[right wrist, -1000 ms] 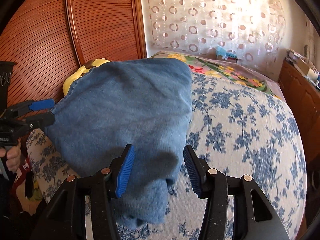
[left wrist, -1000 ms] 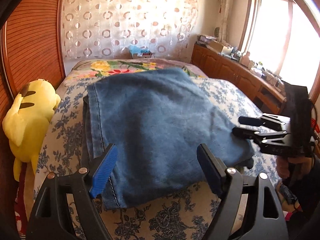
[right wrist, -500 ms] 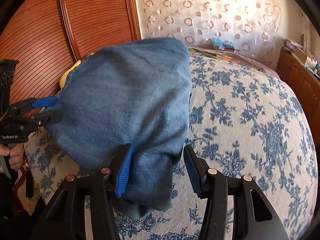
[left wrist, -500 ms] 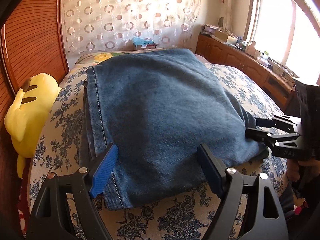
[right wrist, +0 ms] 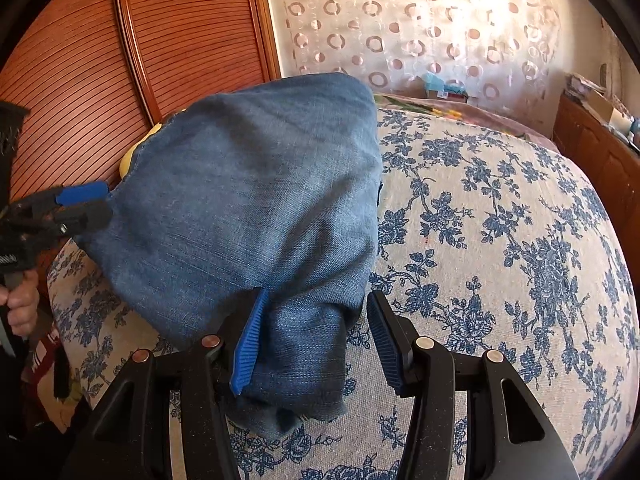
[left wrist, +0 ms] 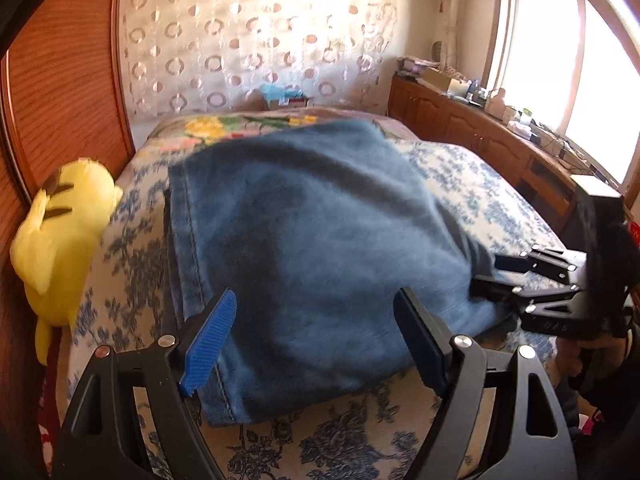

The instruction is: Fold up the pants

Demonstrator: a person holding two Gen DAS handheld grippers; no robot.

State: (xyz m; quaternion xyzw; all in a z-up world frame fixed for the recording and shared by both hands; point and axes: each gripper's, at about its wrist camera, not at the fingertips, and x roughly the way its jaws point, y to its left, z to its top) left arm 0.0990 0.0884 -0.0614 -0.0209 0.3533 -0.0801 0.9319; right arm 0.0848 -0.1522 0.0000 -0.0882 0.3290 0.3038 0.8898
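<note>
On the bed (left wrist: pixel 472 184), w/ its blue-flowered cover, a pair of blue denim pants (left wrist: pixel 312 248) lies folded into a broad pad near the bed's near edge, reaching back toward the floral quilt (left wrist: pixel 224 128) at the far end. Seam side of the pants runs along the bed's left edge, just beside a yellow plush toy (left wrist: pixel 60 236) that leans against the wood slatted panel (left wrist: pixel 60 80). Left gripper (left wrist: pixel 312 344) sits at the pants' near left corner, jaws wide apart; the denim lies between and under the fingers, blue pad on one side over the seam, but neither pad presses the cloth, so no hold there. Right gripper (right wrist: pixel 316 340) is at the pants' near right corner, jaws about half apart, w/ a bunched fold of denim between them; its left pad touches the fabric, its right pad stands clear w/ a gap showing, so no clamp visible. In the right wrist view the pants (right wrist: pixel 256 208) rise in a hump, the corner drooping past the fingers onto the cover (right wrist: pixel 500 240). The left gripper (right wrist: pixel 80 204) shows at that view's left edge, tips at the pants' edge, a hand (right wrist: pixel 20 304) on its grip. The right gripper (left wrist: pixel 504 272) shows in the left view, tips at the denim's right corner. A wooden cabinet (left wrist: pixel 480 136) runs along the bed's right side under a window (left wrist: pixel 560 60); a ring-patterned curtain (left wrist: pixel 256 32) hangs beyond.
</note>
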